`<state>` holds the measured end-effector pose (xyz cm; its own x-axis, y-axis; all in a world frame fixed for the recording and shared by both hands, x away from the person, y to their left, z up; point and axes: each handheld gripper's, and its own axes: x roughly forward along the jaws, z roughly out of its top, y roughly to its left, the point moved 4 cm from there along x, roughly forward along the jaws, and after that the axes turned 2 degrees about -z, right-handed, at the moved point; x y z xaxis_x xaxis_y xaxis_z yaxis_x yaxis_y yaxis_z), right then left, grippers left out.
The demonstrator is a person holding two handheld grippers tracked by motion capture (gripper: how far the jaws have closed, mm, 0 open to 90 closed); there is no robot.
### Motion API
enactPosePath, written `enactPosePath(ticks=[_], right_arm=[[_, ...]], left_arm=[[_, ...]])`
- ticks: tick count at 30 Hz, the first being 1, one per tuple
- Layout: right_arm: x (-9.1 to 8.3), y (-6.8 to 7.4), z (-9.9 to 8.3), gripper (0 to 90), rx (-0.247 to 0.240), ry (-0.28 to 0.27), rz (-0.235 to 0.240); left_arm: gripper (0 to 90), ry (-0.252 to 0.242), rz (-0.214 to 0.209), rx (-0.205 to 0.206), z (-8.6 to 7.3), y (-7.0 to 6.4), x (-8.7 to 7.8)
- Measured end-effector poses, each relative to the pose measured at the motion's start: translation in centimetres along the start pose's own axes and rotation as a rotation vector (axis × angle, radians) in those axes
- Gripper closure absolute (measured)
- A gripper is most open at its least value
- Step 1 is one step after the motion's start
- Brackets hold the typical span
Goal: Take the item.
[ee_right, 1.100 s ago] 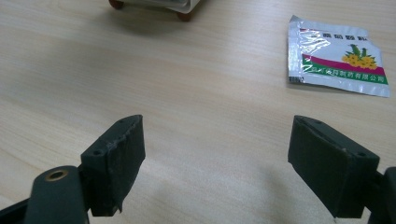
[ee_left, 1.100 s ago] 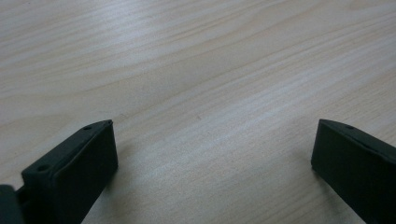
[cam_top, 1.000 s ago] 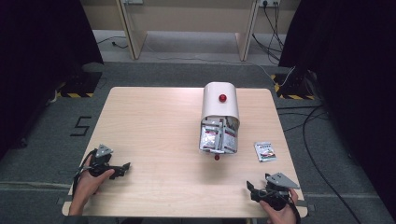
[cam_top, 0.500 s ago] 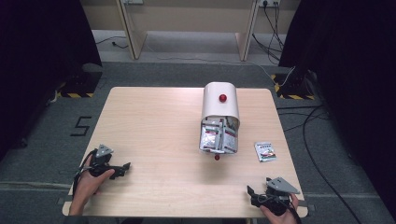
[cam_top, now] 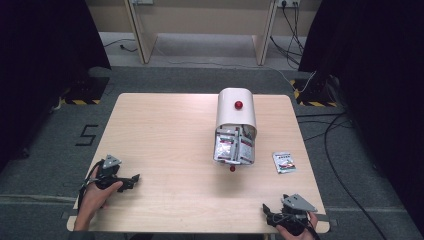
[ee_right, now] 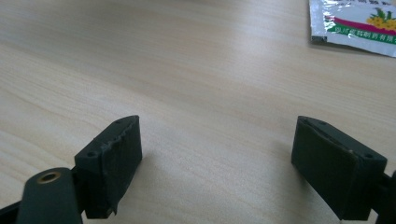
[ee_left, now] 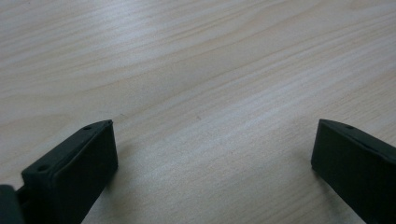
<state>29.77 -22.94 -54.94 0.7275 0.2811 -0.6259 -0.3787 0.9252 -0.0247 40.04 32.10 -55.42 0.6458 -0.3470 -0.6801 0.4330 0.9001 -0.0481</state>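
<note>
Table point(cam_top: 165, 130) matt pale wood w/ grain; sachet point(ee_right: 355, 23) glossy foil.

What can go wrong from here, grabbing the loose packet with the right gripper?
1. The packet lies flat on the table; the open right gripper may skid over it.
2. It sits near the right table edge, so a push could slide it off.
3. The packed container lies nearby; a wide swing might bump it.

High view looks forward and down over the whole counter point(cam_top: 165, 130). Both gripper views skim it closely past their jaws; the right one shares the loose packet point(ee_right: 355, 23) near its corner.
</note>
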Motion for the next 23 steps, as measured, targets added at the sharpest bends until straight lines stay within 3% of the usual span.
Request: enactPosePath(ticks=[23], right_arm=[[-0.07, 0.11, -0.42, 15.8, -0.014, -0.034, 0.003]], left_arm=[[0.0, 0.000, 0.000, 0.001, 0.00, 0.01, 0.00]])
